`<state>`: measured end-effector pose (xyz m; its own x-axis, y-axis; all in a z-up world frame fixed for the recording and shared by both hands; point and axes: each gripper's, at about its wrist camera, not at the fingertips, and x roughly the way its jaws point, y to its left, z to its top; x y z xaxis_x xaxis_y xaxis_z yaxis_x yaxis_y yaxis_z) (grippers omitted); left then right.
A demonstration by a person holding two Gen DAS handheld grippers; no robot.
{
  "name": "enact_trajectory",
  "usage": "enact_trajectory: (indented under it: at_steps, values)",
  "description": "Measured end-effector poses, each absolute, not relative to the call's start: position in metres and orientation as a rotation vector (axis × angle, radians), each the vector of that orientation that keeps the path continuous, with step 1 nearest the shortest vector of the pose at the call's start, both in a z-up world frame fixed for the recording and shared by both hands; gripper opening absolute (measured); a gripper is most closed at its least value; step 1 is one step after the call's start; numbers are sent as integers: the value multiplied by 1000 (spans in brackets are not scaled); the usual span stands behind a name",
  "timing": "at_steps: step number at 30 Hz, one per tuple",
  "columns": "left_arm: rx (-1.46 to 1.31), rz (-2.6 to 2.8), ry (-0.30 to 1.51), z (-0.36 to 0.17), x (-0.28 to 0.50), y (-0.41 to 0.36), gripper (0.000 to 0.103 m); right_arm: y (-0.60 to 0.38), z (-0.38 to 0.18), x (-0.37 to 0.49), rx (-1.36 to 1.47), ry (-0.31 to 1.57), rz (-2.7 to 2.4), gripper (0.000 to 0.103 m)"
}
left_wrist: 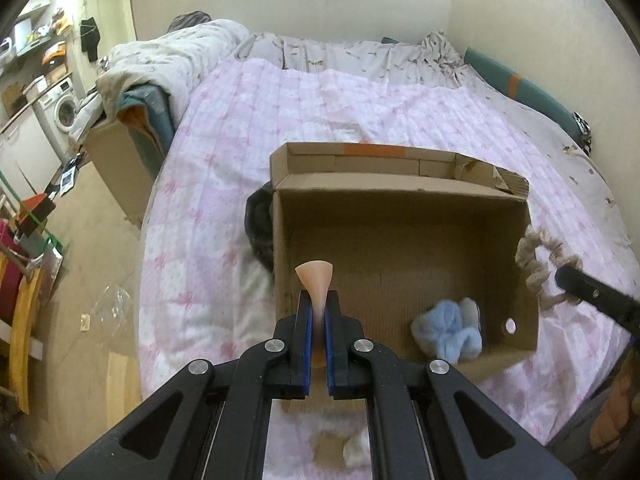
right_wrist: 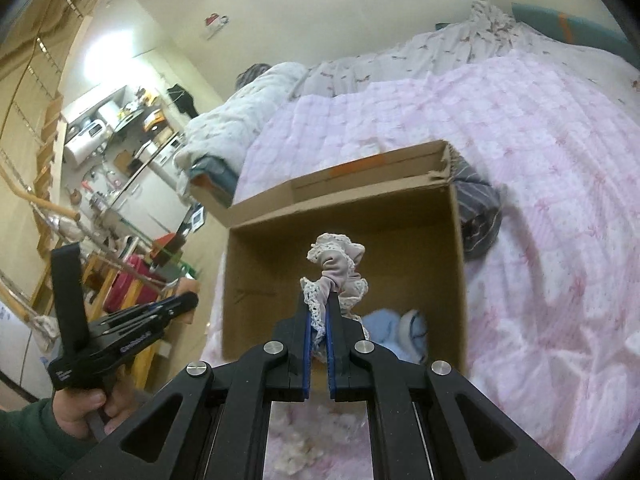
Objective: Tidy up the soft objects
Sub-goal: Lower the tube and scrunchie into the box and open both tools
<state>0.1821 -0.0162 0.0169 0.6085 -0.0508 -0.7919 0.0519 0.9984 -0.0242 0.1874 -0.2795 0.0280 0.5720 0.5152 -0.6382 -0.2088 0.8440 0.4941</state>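
An open cardboard box point(left_wrist: 400, 208) lies on the pink bedspread; it also shows in the right wrist view point(right_wrist: 344, 216). A fluffy blue soft item point(left_wrist: 448, 334) lies in its near right corner, and shows in the right wrist view point(right_wrist: 394, 326). My left gripper point(left_wrist: 319, 300) is shut on a peach soft sponge point(left_wrist: 315, 276), held above the box's near left corner. My right gripper point(right_wrist: 319, 304) is shut on a beige lace scrunchie point(right_wrist: 338, 268) above the box; in the left wrist view the scrunchie point(left_wrist: 538, 258) hangs at the box's right wall.
A dark striped cloth point(left_wrist: 260, 228) lies against the box's far side point(right_wrist: 478, 216). A folded duvet point(left_wrist: 160, 64) sits at the bed's far left. A cardboard box point(left_wrist: 120, 160) stands on the floor beside the bed. Kitchen shelves and a washing machine point(left_wrist: 60, 108) stand far left.
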Motion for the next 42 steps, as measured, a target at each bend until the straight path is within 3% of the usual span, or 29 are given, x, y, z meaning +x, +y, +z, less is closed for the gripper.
enact_trajectory:
  at_steps: [13,42]
  values:
    - [11,-104,927,-25,209,-31,5,-279,-16,208,384,940,375,8]
    - [-22,-125,932,-39,209,-34,7,-261,-39,217,290,1034,340,8]
